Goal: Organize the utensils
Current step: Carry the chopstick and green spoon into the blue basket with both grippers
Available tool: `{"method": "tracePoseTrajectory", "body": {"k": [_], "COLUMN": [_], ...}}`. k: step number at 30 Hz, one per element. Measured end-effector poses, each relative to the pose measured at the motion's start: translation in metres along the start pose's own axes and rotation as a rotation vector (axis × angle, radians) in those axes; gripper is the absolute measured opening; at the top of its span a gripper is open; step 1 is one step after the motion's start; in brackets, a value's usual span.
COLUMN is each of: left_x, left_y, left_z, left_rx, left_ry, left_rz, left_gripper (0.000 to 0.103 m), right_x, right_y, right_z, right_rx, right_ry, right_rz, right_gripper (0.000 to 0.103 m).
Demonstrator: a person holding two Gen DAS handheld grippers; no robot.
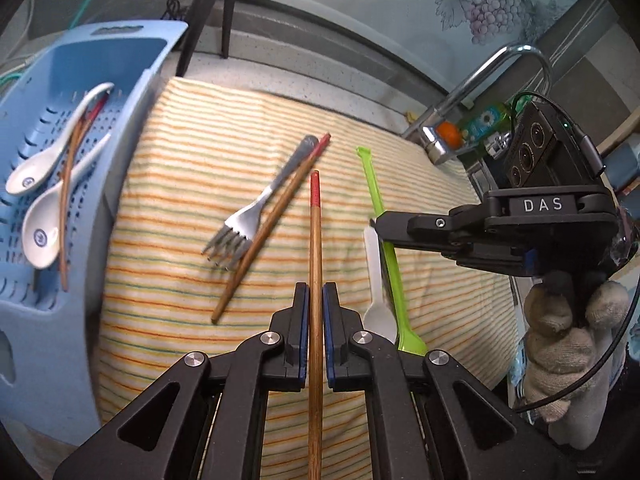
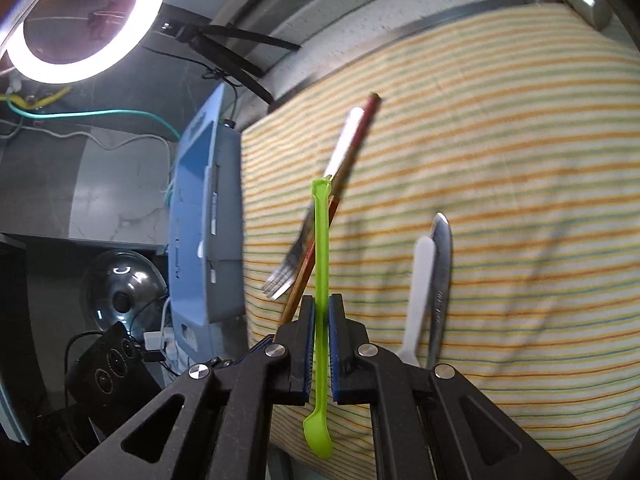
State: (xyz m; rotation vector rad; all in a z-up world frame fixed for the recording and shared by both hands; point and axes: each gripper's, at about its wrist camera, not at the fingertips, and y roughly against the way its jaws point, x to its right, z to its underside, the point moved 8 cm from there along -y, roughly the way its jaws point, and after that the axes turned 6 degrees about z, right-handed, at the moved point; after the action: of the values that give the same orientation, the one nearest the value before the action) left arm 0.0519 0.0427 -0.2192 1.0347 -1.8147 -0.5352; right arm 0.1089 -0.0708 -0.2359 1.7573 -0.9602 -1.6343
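Observation:
My left gripper (image 1: 315,300) is shut on a wooden chopstick with a red tip (image 1: 315,240), held above the striped towel (image 1: 180,184). My right gripper (image 2: 321,312) is shut on a green plastic spoon (image 2: 321,240); it also shows in the left wrist view (image 1: 376,222), holding the green spoon (image 1: 374,184). On the towel lie a metal fork (image 1: 256,204) beside a second chopstick (image 1: 272,224), a white plastic spoon (image 1: 376,312) and a metal utensil handle (image 2: 439,264). The blue basket (image 1: 132,160) at left holds two ceramic spoons (image 1: 44,224) and chopsticks.
A chrome faucet (image 1: 480,88) and sink items stand at the far right. A ring light (image 2: 80,20) and its tripod stand behind the counter. A pot lid (image 2: 120,292) and the left gripper's camera body (image 2: 108,372) sit below the basket.

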Motion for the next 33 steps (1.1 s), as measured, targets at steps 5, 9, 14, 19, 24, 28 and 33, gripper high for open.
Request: {"method": "tracePoseTrajectory", "body": {"k": [5,9,14,19,24,28,33], "left_x": [-0.002,-0.014,-0.045,-0.088,-0.123,-0.146,-0.166], "left_y": [0.024,0.047,0.068,0.086,0.096,0.094,0.087], "left_z": [-0.021,-0.041,-0.06,-0.08,-0.096,-0.108,-0.115], "left_rx": [0.069,0.117,0.15,0.166,0.158,0.147,0.121], "left_ry": [0.001,-0.013,-0.001,0.016,0.015,0.056,0.078], "left_rz": [-0.001,-0.044,-0.115,-0.218,-0.309,-0.324,-0.358], "left_gripper": [0.005,0.005,0.005,0.005,0.005,0.005,0.005], "right_x": [-0.019,-0.042,-0.081,-0.122,-0.158,-0.177,-0.184], "right_y": [0.01,0.01,0.002,-0.022,-0.048,-0.075,-0.105], "right_z": [-0.012,-0.023,-0.036,-0.051,-0.063,-0.071,-0.078], "right_rx": [0.027,0.036,0.04,0.023,0.021,0.014,-0.012], "right_ry": [0.029,0.067,0.133,0.172,0.221,0.245,0.259], "right_rz": [-0.023,-0.039,-0.055,-0.07,-0.061,-0.035,0.0], "right_gripper": [0.006,0.006,0.006,0.006,0.006,0.006,0.006]}}
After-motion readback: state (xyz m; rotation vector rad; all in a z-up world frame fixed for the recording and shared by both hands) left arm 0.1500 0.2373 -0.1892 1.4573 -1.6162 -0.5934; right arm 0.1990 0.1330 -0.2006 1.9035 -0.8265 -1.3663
